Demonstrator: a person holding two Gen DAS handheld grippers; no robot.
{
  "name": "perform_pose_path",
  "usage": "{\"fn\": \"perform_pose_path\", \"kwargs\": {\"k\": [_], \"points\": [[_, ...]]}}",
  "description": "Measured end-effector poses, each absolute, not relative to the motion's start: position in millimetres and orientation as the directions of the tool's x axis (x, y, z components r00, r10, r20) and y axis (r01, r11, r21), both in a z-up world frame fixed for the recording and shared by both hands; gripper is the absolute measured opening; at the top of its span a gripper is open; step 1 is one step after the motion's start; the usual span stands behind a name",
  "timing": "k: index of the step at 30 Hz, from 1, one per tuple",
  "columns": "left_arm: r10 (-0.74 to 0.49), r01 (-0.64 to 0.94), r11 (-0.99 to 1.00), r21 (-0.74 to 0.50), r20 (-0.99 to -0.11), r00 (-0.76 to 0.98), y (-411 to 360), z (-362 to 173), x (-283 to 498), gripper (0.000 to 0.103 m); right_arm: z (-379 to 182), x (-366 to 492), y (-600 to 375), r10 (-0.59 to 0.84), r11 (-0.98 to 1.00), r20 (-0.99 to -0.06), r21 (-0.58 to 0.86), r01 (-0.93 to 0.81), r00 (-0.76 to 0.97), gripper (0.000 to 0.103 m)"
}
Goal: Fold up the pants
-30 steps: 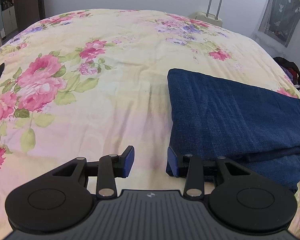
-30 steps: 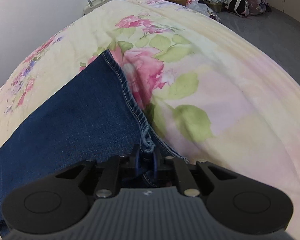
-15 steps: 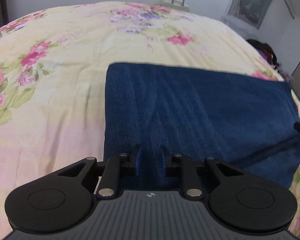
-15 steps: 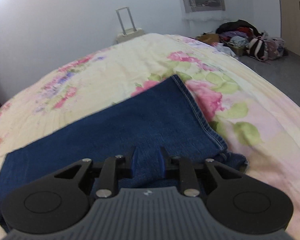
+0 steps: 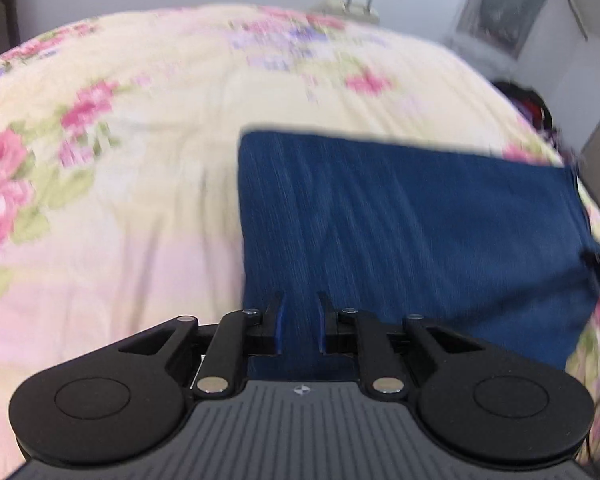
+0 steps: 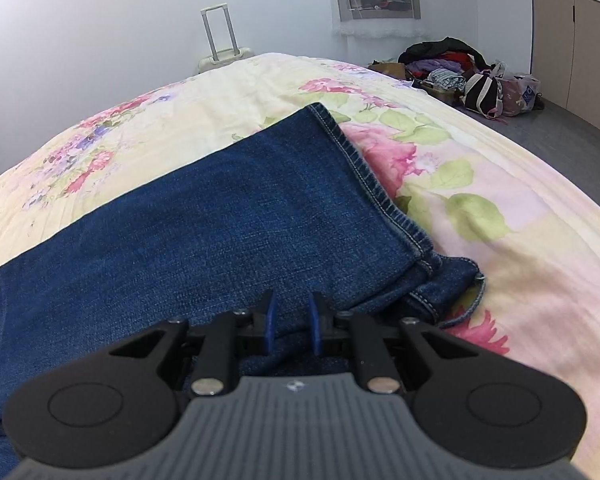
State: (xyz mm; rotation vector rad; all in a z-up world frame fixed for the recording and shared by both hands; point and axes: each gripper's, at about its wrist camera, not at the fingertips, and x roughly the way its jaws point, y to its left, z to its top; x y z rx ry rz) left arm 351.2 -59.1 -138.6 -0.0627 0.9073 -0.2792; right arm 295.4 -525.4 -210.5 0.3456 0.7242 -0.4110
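Dark blue denim pants (image 6: 204,216) lie folded flat in a long band on the bed, which is covered by a cream quilt printed with pink roses (image 5: 112,200). The band sits toward the quilt's near edge, and its stitched hem end (image 6: 364,172) points to the side of the bed nearest the heap of clothes and bags on the grey floor (image 6: 468,72). A second layer of denim with a loose seam (image 6: 452,292) peeks out under that hem, so the layers are not quite flush. Left gripper (image 5: 299,326) hovers over the near edge at the folded end of the band, blue pads apart with a narrow gap, nothing visibly pinched; the left view is motion-blurred. Right gripper (image 6: 290,326) hangs over the near edge close to the hem end, pads likewise parted, denim showing between them but apparently lying beneath, not clamped. Judgement: lengthwise fold done, a crosswise fold pending. The next move likely calls for both grippers to close on the near edge through all layers, catching the stray under-layer. A cream suitcase with raised handle (image 6: 222,46) stands past the far edge.
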Motion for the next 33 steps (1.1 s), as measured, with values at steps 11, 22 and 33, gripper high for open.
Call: {"fn": "perform_pose_path", "kwargs": {"k": [11,22,33], "points": [[-0.207,0.15,0.978,-0.143,-0.727,0.655,-64.5,-158.7,472.9,0.019,-201.3,292.2,-544.1,-0.368,0.804,-0.593,0.185,0.566,0.716,0.013],[-0.144,0.136,0.988,-0.076,-0.782,0.607,-67.9,-198.6,498.1,0.024,-237.1,302.2,-562.7,-0.354,0.796,-0.663,0.156,0.584,0.66,0.006],[-0.218,0.241,0.968,-0.068,-0.706,0.674,-112.0,-118.5,432.1,0.023,-201.6,232.3,-591.5,-0.305,0.533,-0.558,0.571,0.624,0.772,0.053]]}}
